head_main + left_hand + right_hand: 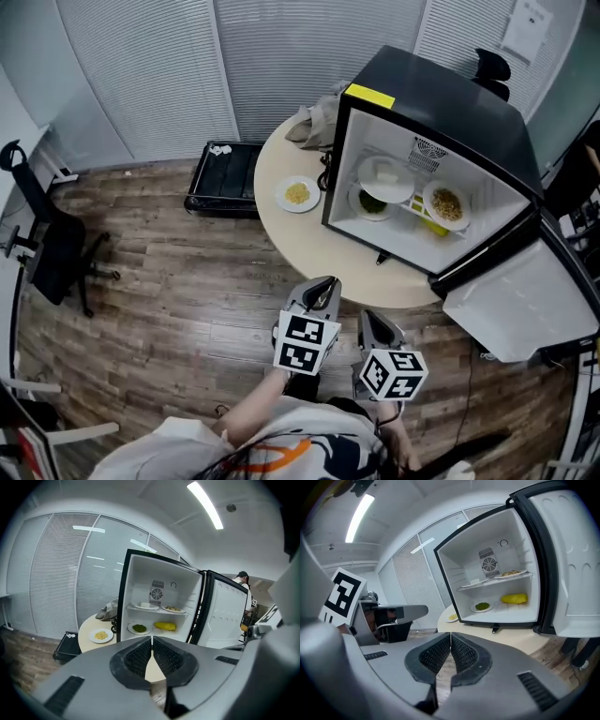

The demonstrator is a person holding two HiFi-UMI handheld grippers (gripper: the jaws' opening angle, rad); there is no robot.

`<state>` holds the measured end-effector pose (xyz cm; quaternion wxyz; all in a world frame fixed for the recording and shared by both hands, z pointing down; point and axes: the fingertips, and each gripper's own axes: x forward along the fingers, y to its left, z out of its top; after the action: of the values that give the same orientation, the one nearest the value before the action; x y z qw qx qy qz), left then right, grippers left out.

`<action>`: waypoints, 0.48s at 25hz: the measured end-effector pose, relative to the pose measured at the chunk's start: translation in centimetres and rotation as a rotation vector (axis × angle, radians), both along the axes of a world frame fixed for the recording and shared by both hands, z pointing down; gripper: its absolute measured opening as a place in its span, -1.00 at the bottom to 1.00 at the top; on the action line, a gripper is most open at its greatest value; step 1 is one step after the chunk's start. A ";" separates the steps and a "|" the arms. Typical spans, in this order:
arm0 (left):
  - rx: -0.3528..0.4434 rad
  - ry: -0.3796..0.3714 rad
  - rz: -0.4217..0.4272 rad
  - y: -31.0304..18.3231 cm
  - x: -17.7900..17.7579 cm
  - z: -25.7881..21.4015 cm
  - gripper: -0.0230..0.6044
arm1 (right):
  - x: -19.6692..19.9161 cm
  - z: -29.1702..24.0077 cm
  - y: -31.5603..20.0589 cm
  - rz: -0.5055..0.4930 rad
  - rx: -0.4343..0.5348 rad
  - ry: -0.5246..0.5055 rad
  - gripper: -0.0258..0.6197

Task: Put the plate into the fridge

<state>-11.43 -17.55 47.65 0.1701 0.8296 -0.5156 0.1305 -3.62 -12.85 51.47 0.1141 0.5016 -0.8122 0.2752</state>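
Observation:
A white plate of yellow food (297, 194) lies on the round beige table (281, 234), left of the open black fridge (441, 103); it also shows in the left gripper view (101, 635) and, small, in the right gripper view (452, 617). Inside the fridge a shelf holds two plates, with a green-food plate (139, 628) and a yellow item (164, 626) below. Both grippers hover over the floor, well short of the table. My left gripper (324, 289) (152, 641) is shut with nothing in it. Beside it my right gripper (373, 323) (450, 637) is shut too, also holding nothing.
The fridge door (525, 300) hangs open to the right. A crumpled cloth (314, 122) lies on the table behind the plate. A black crate (225, 178) stands on the wooden floor by the table, and a black office chair (52, 244) at the left. A person (242, 581) stands behind the door.

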 end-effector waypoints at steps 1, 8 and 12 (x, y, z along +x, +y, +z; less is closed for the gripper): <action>-0.002 0.011 -0.007 0.3 0.2 -0.1 -0.86 | 0.4 0.0 0.3 -0.001 -0.002 0.001 -0.87; 0.001 0.056 -0.028 3.4 2.8 -1.1 -0.86 | 4.3 -0.6 3.2 0.010 0.002 -0.028 -0.87; 0.015 0.047 -0.040 6.3 4.6 -1.4 -0.88 | 6.6 -0.8 5.4 0.003 0.012 -0.041 -0.87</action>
<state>-6.83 -11.24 46.22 0.1787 0.8232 -0.5288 0.1036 3.00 -7.44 50.62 0.0940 0.4980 -0.8151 0.2805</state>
